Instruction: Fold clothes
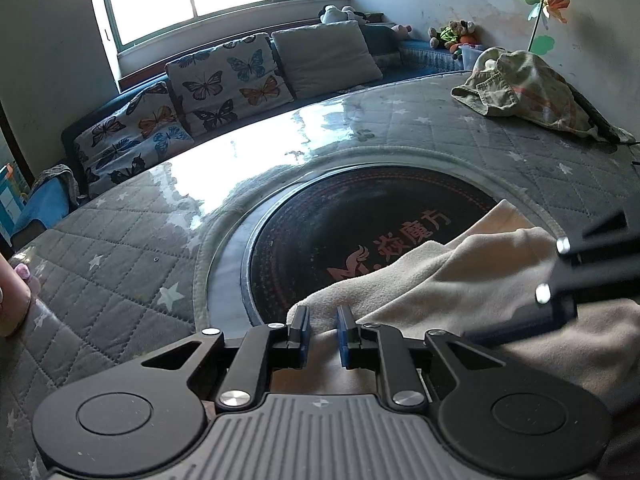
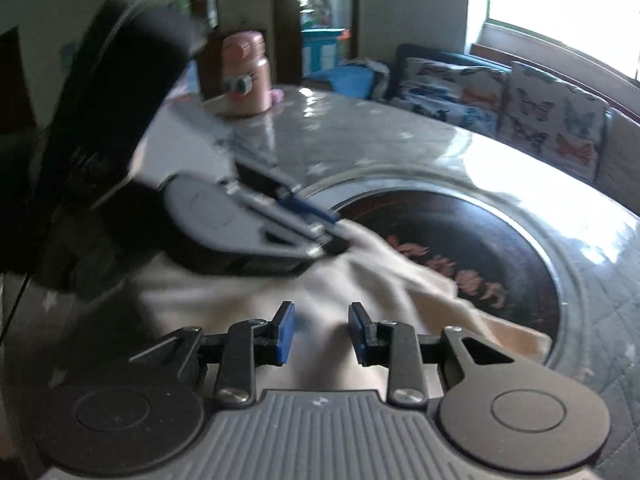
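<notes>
A cream garment (image 1: 452, 280) lies over the near edge of the dark round plate (image 1: 360, 224) in the grey quilted table. My left gripper (image 1: 323, 322) is over the garment's left end, jaws open a little, with cloth rising between the blue pads; whether they pinch it is unclear. My right gripper (image 2: 322, 320) is open above the cream garment (image 2: 360, 280). The left gripper (image 2: 336, 226) shows in the right wrist view, at the cloth's far edge. The right gripper's fingers (image 1: 560, 280) show at the right in the left wrist view.
A crumpled olive and patterned garment (image 1: 528, 88) lies at the table's far right. A pink toy figure (image 2: 246, 76) stands at the table's far edge. A sofa with butterfly cushions (image 1: 224, 84) runs behind the table. A hand (image 1: 14, 300) is at the left edge.
</notes>
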Action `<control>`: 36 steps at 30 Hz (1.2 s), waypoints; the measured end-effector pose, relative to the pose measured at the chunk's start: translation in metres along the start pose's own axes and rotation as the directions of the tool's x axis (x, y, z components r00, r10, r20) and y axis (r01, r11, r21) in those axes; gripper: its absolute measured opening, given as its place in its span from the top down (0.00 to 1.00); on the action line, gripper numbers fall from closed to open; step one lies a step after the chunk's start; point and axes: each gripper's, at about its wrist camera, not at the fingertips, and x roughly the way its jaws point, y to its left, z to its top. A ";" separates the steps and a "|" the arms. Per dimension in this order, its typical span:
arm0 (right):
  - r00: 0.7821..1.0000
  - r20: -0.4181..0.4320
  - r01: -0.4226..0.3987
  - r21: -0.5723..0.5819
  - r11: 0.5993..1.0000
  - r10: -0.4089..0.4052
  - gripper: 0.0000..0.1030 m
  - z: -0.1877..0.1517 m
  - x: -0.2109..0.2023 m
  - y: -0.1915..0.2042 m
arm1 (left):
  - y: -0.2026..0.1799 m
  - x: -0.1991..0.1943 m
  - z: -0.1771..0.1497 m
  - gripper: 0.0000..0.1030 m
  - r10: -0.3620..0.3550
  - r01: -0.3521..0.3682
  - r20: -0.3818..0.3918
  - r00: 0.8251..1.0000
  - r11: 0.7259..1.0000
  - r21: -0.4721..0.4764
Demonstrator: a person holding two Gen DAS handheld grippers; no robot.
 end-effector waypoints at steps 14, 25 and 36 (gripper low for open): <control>0.999 0.012 -0.047 -0.020 0.999 0.047 0.71 -0.023 -0.032 0.016 | 0.002 -0.002 -0.004 0.75 0.022 -0.022 0.011 1.000 1.000 -0.017; 0.999 0.016 0.042 0.318 0.947 -0.050 0.71 -0.028 -0.033 -0.067 | -0.002 -0.053 -0.031 0.75 0.017 -0.015 0.091 0.996 1.000 -0.025; 0.996 0.040 0.065 0.255 0.965 -0.077 0.71 -0.028 -0.047 -0.055 | 0.004 -0.090 -0.069 0.75 0.082 -0.075 0.106 0.991 0.995 -0.073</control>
